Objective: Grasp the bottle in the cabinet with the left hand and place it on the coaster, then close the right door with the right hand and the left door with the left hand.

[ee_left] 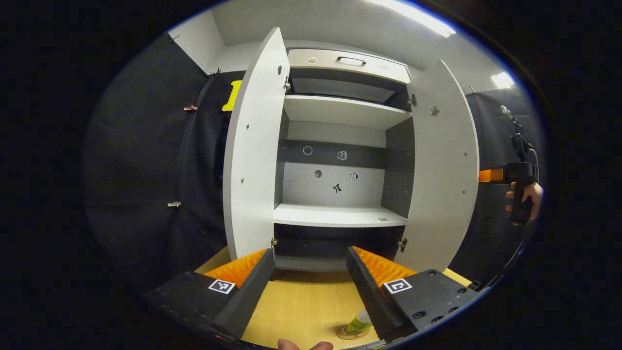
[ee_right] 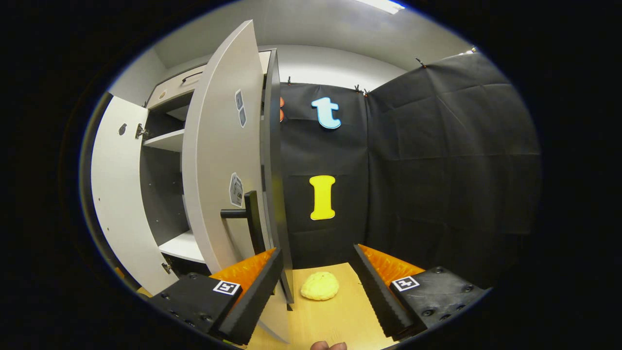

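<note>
Wooden table (ee_left: 301,306) holds the bottle (ee_left: 358,323) on its coaster (ee_left: 351,333), both grippers are wide apart and empty, and the right gripper (ee_right: 316,287) by the right door (ee_right: 218,160) could miss the handle (ee_right: 250,218).

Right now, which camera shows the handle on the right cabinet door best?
The right gripper view: the handle juts out from the right door close by. In the left gripper view that door shows its handle-free inner face.

No readable text; stickers on right door (ee_right: 221,160) too blurred.
</note>
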Demonstrator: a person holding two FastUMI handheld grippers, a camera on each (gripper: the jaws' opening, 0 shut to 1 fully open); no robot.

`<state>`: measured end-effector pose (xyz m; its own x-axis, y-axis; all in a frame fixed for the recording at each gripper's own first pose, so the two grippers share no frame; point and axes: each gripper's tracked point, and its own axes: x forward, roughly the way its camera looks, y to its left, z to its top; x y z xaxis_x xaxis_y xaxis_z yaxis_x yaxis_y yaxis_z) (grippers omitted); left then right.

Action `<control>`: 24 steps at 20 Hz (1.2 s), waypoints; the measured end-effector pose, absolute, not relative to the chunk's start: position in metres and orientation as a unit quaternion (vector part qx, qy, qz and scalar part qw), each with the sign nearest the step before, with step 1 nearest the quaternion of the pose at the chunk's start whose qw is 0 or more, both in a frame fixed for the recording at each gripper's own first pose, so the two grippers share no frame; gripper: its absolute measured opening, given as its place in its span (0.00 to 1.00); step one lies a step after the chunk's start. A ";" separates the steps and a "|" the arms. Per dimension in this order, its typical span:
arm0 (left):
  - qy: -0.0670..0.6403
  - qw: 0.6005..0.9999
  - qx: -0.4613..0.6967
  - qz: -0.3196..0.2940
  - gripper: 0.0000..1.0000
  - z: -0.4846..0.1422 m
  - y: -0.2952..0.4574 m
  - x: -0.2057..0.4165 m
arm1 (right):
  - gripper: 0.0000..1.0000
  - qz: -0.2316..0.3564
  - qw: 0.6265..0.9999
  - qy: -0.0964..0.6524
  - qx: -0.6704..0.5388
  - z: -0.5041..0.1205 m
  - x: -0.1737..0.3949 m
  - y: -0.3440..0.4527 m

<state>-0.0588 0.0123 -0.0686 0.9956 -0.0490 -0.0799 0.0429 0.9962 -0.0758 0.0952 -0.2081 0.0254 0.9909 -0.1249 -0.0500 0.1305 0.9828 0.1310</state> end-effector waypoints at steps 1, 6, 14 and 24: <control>0.040 0.998 -0.036 -0.020 0.95 -0.067 0.015 -0.061 | 0.97 -0.061 0.996 0.020 0.067 0.025 0.094 -0.202; 0.044 0.998 -0.035 -0.005 0.95 -0.071 0.036 -0.073 | 1.00 -0.012 0.997 0.021 0.076 0.027 0.093 -0.151; 0.046 0.998 -0.027 0.017 0.95 -0.073 0.062 -0.080 | 0.97 0.060 0.993 0.019 0.099 0.026 0.113 -0.068; 0.038 0.998 -0.032 0.043 0.95 -0.067 0.093 -0.082 | 0.98 0.111 0.989 0.017 0.096 0.024 0.162 0.011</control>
